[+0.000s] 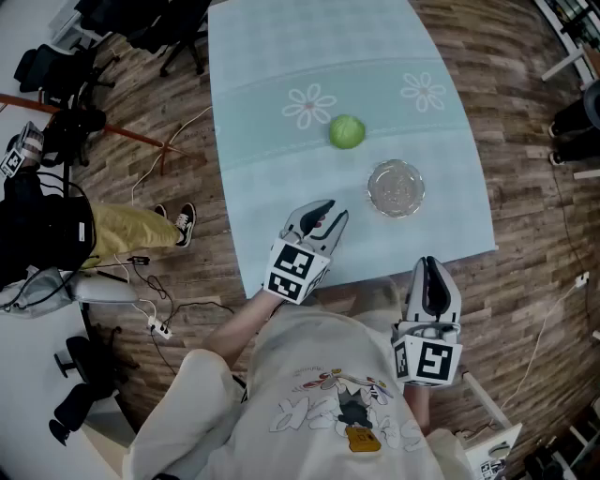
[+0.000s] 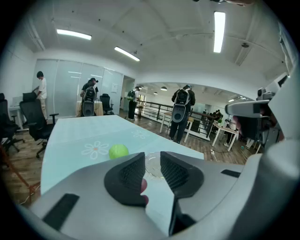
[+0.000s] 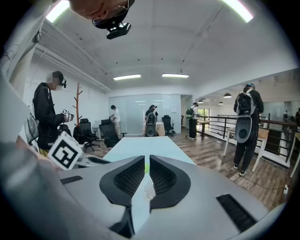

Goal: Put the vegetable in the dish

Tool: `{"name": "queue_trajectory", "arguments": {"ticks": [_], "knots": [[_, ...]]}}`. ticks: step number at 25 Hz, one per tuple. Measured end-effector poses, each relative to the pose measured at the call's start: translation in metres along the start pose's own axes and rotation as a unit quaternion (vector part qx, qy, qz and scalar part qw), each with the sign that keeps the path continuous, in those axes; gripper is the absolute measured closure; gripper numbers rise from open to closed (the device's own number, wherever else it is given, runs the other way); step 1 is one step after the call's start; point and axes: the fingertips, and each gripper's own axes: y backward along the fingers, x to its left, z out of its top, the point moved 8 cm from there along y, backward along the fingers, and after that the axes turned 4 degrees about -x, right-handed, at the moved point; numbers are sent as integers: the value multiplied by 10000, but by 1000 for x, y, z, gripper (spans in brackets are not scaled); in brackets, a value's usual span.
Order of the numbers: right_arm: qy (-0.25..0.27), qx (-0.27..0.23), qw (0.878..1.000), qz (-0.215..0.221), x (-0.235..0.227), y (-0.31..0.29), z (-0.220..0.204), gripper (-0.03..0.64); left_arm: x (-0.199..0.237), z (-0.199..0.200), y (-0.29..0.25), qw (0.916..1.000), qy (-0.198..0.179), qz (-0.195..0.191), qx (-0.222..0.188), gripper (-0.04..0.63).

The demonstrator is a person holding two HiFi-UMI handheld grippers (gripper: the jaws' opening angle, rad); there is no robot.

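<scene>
A round green vegetable [image 1: 347,131] lies on the pale teal tablecloth [image 1: 281,56], beside a printed daisy. A clear glass dish [image 1: 396,187] stands to its near right, apart from it. My left gripper [image 1: 334,214] hovers over the table's near edge, short of the dish, jaws slightly apart with nothing between them. In the left gripper view the vegetable [image 2: 118,151] sits ahead and left of that gripper [image 2: 152,161]. My right gripper [image 1: 429,263] hangs just off the near edge. In its own view, that gripper [image 3: 147,164] has only a thin slit between the jaws, and it is empty.
The table's near edge [image 1: 375,272] runs just under both grippers. A person's leg in yellow trousers [image 1: 141,230] and cables [image 1: 155,323] are on the wood floor to the left. Office chairs [image 1: 141,28] stand at the far left. Several people stand far off in the gripper views.
</scene>
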Motion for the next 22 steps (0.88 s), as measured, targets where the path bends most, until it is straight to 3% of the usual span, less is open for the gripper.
{"name": "queue_trajectory", "arguments": {"ticks": [2, 4, 7, 10, 14, 18, 22], "knots": [[-174, -42, 9998, -117, 49, 27, -4, 565, -20, -8, 73, 9999, 116, -7, -119, 550], [-282, -3, 9993, -235, 93, 55, -11, 565, -41, -11, 139, 9994, 208, -58, -273, 587], [-387, 85, 9985, -368, 145, 85, -19, 565, -65, 5, 217, 9975, 326, -94, -628, 588], [-488, 55, 9981, -375, 182, 108, -17, 565, -82, 12, 275, 9966, 388, -62, -718, 588], [-488, 17, 9984, -281, 200, 131, -14, 565, -101, -2, 312, 9971, 472, -34, -596, 588], [-469, -19, 9985, -264, 205, 149, -14, 565, -102, -1, 329, 9960, 506, 176, -713, 588], [-510, -125, 9984, -212, 196, 175, -13, 565, -130, -1, 334, 9960, 413, 184, -772, 588]]}}
